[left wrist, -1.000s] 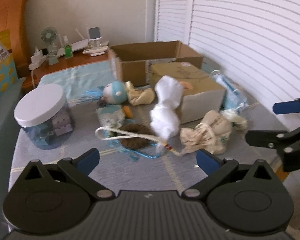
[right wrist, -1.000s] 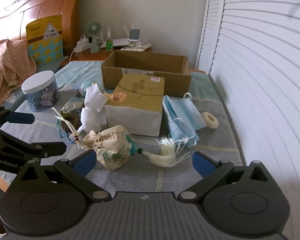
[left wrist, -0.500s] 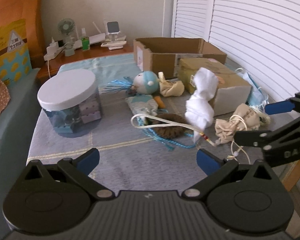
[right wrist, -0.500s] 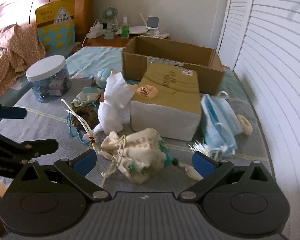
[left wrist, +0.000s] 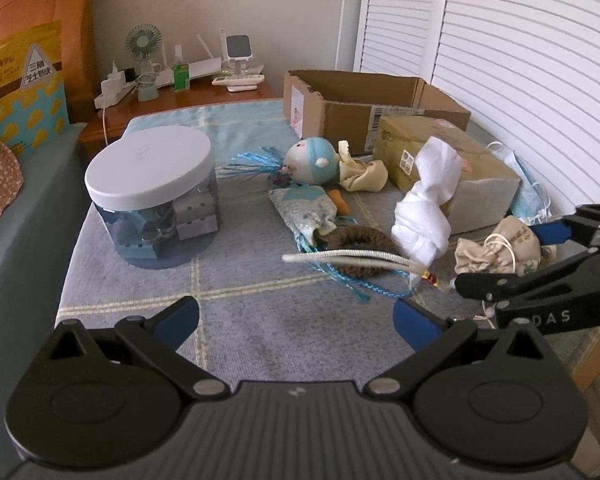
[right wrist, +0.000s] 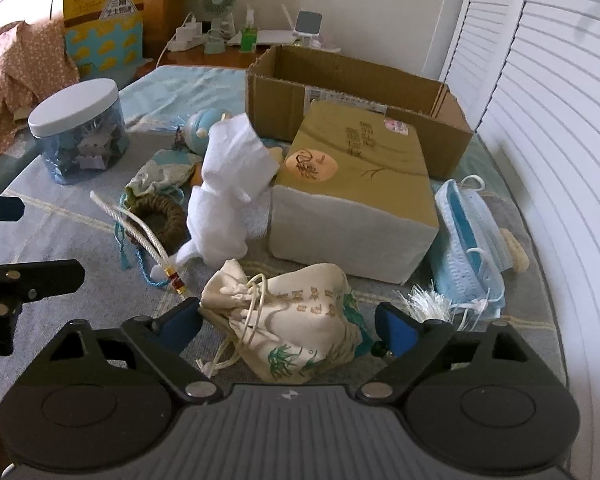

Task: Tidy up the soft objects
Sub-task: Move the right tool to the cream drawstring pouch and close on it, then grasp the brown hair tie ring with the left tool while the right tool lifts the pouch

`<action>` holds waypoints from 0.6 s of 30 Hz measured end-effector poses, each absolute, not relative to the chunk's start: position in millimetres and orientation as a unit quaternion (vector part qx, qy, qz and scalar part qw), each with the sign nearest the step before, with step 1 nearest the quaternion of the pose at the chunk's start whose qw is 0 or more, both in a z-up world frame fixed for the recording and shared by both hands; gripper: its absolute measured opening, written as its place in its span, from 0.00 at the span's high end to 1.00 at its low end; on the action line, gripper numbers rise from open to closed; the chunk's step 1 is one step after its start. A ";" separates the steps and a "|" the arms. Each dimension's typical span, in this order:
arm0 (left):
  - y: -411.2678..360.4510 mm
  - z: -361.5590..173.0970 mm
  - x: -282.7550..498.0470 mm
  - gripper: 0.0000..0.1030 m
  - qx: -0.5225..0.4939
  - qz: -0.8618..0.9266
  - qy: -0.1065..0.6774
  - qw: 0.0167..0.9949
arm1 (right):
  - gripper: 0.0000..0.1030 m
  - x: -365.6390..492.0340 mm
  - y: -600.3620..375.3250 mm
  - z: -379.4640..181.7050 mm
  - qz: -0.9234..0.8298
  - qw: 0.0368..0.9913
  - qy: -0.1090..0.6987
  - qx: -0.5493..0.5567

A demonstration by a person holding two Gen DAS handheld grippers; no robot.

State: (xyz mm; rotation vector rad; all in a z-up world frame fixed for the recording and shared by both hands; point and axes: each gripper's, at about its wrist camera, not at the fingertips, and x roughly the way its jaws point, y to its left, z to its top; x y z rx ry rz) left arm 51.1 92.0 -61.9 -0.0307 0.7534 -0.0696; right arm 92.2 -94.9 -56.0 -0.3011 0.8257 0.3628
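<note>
— Both grippers are seen over the grey-blue mat. How is the right gripper set?

— Its jaws have just been closing and are placed on either side of the cream drawstring pouch. The pads are not seen to press on the cloth, so the pouch is bracketed, not gripped.

— And the left gripper?

— It is held spread wide above bare mat, with nothing between its fingers.

— Where is the pouch found?

— It is laid at the near edge of the mat, just in front of the closed tan box. A white cloth bundle is stood beside that box, and a brown ring with a white cord is seen to its left.

— What else is laid out?

— Blue face masks are piled right of the tan box, an open cardboard box is placed behind it, and a white-lidded jar is set well apart at the left.
</note>
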 end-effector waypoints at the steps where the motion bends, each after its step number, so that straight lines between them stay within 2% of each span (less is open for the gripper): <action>1: 90.8 -61.5 51.4 0.01 -0.013 -0.035 0.368 0.929 | 0.17 91.7 -96.2 -55.0 0.179 0.887 0.401 -0.145; 18: 63.0 -46.4 51.1 0.01 0.024 -0.049 0.355 0.933 | 0.17 70.2 -145.9 -42.9 0.206 0.876 0.409 -0.153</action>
